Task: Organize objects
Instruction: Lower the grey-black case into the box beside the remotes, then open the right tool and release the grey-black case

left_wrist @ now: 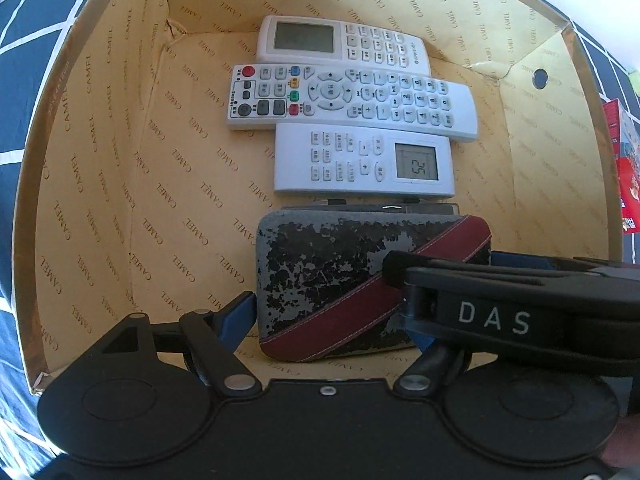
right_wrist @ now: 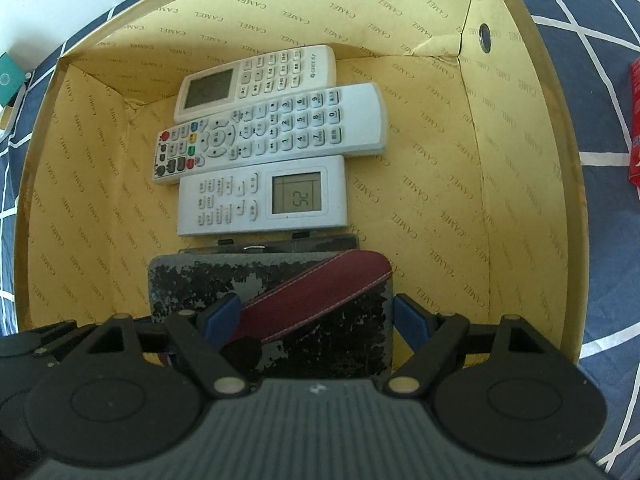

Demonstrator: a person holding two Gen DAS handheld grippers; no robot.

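My left gripper (left_wrist: 332,320) sits low at the near end of the yellow printed cardboard box (left_wrist: 100,168), its blue-padded fingers (left_wrist: 236,314) spread on either side of the worn grey-and-black case with a maroon leather stripe (left_wrist: 340,272); I cannot tell whether they touch it. The case lies flat on the box floor, continuing the row of three white remote controls (left_wrist: 352,98) stacked side by side beyond it, presumably to keep things tidy. My right gripper (right_wrist: 316,320) straddles the same case, fingers apart, one pad (right_wrist: 222,316) over its top.
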